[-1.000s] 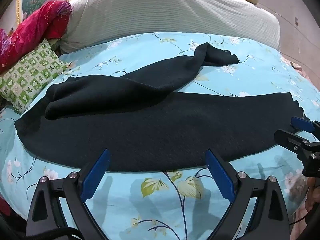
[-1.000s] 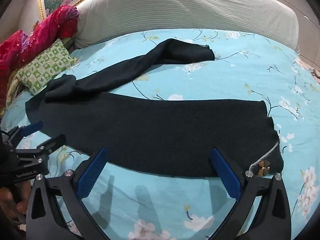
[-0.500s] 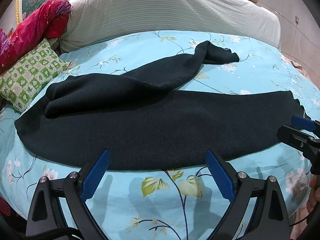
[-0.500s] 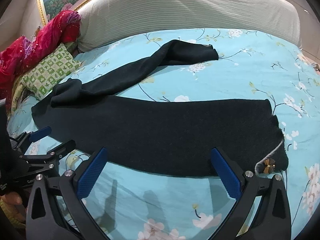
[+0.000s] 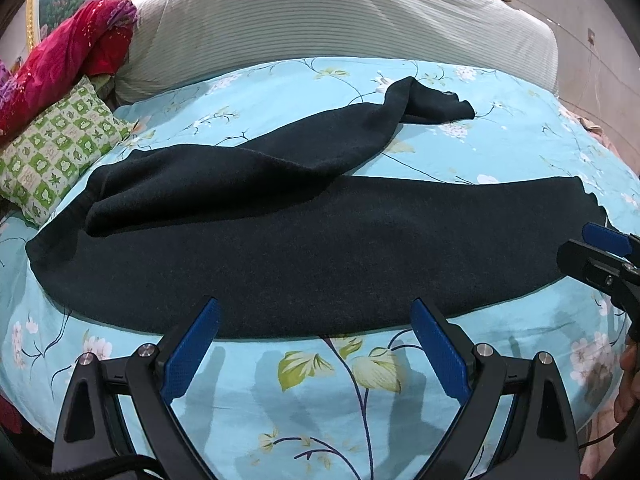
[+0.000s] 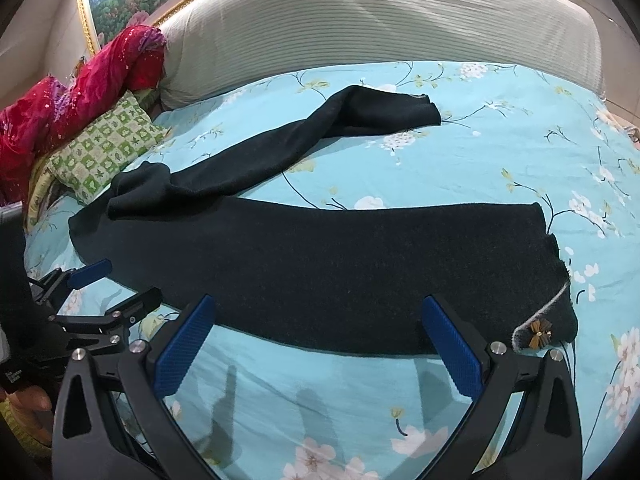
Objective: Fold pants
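No lettering can be read anywhere

right tool (image 5: 600,256): cut by frame edge | pants (image 5: 320,248) waistband: folded under, hidden

you're looking at black pants (image 5: 320,248) in a thick, matt cloth with a fuzzy, fleece-like nap; the cuff nearest your right gripper (image 6: 320,344) shows a pale stitched edge and a small shiny brown ornament (image 6: 539,333). the bedsheet (image 5: 360,408) under them is smooth printed cotton-like cloth, slightly creased. both grippers, the left gripper (image 5: 316,340) included, have matt black plastic frames, bright metal screw heads and blue finger pads (image 5: 192,354) with a fine ribbed, rubbery texture. the grey bedcover (image 5: 340,20) behind is ribbed cloth. the green checked pillow (image 5: 60,148) is plain woven cloth, and the red fabric (image 6: 92,92) glitters with sequins.
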Available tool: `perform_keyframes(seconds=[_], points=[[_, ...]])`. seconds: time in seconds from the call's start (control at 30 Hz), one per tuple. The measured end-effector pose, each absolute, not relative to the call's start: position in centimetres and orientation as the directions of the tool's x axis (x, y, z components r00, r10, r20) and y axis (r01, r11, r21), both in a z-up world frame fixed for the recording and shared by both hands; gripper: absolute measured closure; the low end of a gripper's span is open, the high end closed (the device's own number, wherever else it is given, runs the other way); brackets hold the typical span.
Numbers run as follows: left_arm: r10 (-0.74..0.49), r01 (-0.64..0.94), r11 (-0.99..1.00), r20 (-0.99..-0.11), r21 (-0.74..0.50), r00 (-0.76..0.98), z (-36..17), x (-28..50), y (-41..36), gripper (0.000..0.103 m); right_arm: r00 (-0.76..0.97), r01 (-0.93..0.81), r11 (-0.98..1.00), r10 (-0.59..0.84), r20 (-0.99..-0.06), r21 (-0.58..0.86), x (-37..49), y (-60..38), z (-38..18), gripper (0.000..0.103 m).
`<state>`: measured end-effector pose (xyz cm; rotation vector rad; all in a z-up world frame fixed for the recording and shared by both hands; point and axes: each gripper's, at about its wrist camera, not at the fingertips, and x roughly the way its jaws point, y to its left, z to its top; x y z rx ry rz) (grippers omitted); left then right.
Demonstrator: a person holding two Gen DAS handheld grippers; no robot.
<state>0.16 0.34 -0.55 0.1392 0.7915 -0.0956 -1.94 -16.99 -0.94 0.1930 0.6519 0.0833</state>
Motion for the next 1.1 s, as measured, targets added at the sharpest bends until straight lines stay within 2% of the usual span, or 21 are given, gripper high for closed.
perform_keyframes(seconds=[1.1], points=[[-0.038, 0.151, 0.984, -0.724, 0.092, 0.688, -0.73, 0.42, 0.03, 0.006, 0.791, -0.022, 0.970, 0.164, -0.589, 0.240, -1.67, -17.19, -0.70, 0.000]])
